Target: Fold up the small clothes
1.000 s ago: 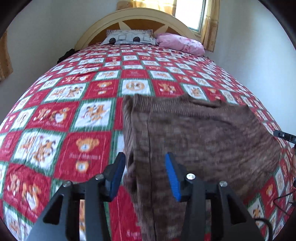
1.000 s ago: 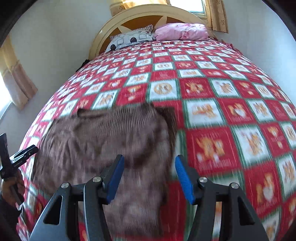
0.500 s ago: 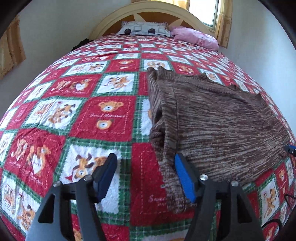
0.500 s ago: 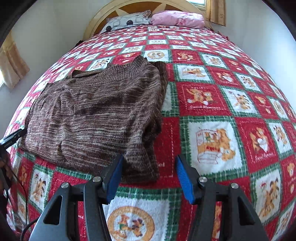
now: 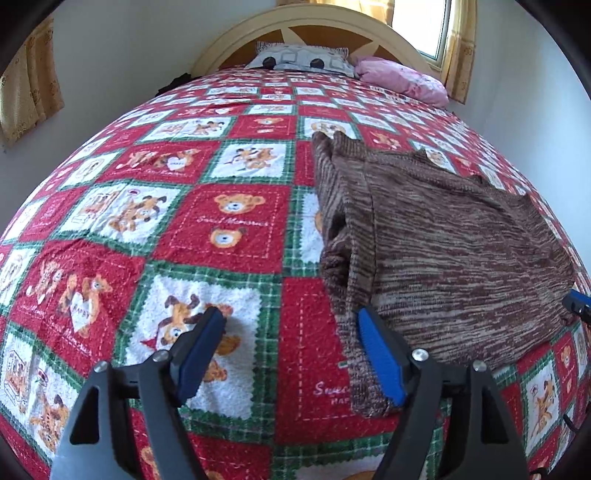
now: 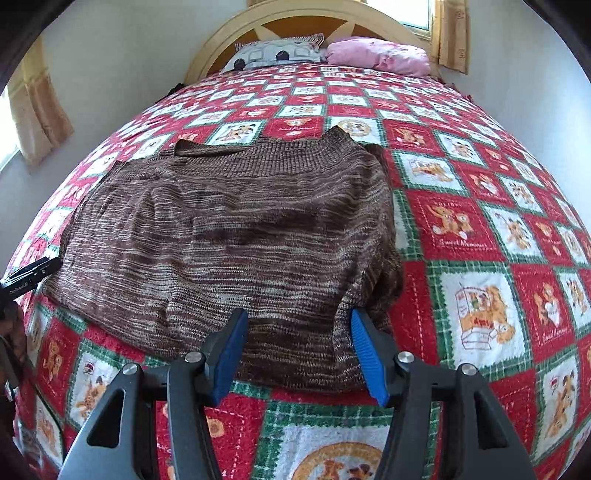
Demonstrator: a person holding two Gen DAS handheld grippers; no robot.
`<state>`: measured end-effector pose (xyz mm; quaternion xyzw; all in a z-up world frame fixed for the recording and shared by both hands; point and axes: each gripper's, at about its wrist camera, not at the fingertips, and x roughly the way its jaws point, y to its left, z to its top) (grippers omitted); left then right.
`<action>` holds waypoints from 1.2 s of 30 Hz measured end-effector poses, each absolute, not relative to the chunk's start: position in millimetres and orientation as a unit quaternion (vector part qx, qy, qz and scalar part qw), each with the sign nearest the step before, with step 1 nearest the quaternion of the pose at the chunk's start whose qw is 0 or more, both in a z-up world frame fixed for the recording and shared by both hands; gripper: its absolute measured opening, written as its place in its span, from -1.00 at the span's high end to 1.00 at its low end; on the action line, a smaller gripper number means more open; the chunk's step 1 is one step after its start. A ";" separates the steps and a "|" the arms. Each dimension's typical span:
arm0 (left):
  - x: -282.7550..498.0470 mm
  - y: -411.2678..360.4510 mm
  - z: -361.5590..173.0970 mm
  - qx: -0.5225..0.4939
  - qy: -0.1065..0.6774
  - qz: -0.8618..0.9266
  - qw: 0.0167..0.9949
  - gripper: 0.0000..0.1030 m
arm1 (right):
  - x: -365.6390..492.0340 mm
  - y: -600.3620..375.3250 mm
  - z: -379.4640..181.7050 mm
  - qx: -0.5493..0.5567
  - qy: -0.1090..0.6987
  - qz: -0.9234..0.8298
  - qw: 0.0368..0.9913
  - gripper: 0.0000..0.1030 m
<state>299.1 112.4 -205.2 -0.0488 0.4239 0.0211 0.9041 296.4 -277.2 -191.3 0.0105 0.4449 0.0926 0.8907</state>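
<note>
Brown knit sweater (image 6: pixel 236 236) lying flat on bed quilt (image 5: pixel 229 229), sleeve folded along one side edge. Left gripper (image 5: pixel 291 354) spread wide, empty, above quilt at sweater's near corner; one finger (image 5: pixel 380 358) just beside the sleeve cuff. Right gripper (image 6: pixel 297 354) spread wide, empty, over sweater's near hem. Grey patterned pillow (image 6: pixel 277 53) and pink pillow (image 6: pixel 376 55) against headboard (image 5: pixel 314 29).

Coarse ribbed knit sweater (image 6: pixel 236 236) lies on a fuzzy terry-like bedspread (image 6: pixel 480 229).
</note>
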 end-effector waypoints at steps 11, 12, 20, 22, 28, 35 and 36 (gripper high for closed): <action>301.5 107.5 -209.8 -0.031 0.435 0.025 0.900 -1.00 | 287.0 -250.2 -161.7 -0.021 0.427 0.074 0.901 -0.13; 301.6 107.4 -209.9 -0.030 0.435 0.026 0.900 -1.00 | 288.6 -239.6 -157.3 -0.024 0.421 0.085 0.903 -0.13; 300.0 106.2 -210.0 -0.033 0.434 0.026 0.900 -1.00 | 315.6 -137.2 -172.2 -0.050 0.441 0.172 0.879 -0.13; 299.7 106.9 -210.1 -0.034 0.434 0.025 0.900 -1.00 | 314.7 -127.2 -190.4 -0.048 0.468 0.176 0.865 -0.13; 298.6 108.6 -209.6 -0.041 0.434 0.020 0.900 -1.00 | 303.1 -137.8 -195.6 -0.024 0.456 0.184 0.870 -0.13; 280.2 139.1 -197.5 -0.089 0.421 -0.002 0.903 -1.00 | 275.8 -104.5 -168.5 -0.107 0.391 0.201 0.892 -0.13; 278.3 147.4 -195.2 -0.097 0.417 0.001 0.904 -1.00 | 270.9 -92.4 -163.9 -0.126 0.377 0.209 0.893 -0.13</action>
